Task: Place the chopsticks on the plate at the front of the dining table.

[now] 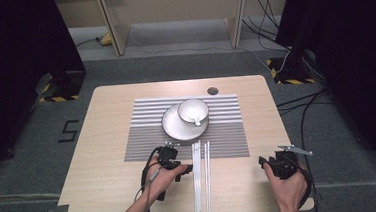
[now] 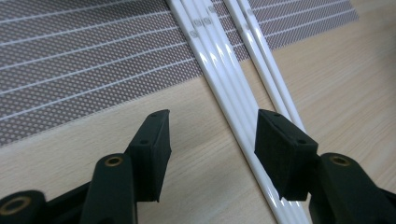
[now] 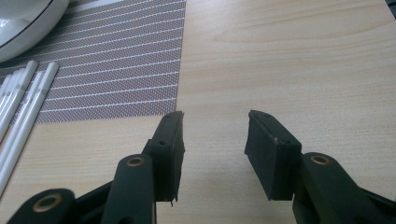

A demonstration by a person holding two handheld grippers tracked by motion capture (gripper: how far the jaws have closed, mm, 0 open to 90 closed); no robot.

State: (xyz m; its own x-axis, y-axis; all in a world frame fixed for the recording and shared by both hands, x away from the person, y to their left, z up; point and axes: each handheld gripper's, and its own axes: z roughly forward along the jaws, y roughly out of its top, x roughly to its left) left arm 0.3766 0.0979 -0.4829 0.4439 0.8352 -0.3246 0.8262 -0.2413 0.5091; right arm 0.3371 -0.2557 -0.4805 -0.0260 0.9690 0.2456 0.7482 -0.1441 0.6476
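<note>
The pale wooden bench (image 1: 104,157) carries a grey striped woven placemat (image 1: 228,133). On the mat sits a round white plate (image 1: 173,128) bearing a white bowl (image 1: 192,109) with a white spoon (image 1: 196,119) inside. Long white chopsticks (image 1: 201,177) lie side by side across the mat's near edge. The left tongs (image 2: 212,140) stand apart just over them, gripping nothing; the right tongs (image 3: 214,140) gape over bare wood.

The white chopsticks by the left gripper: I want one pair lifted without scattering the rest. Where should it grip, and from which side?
Grip the left pair of white chopsticks near mid-length, coming straight down from above with the jaws across their width. They lie flat and parallel on the table, half on the striped placemat, so end-on access looks poor. The left gripper is open beside them.
</note>
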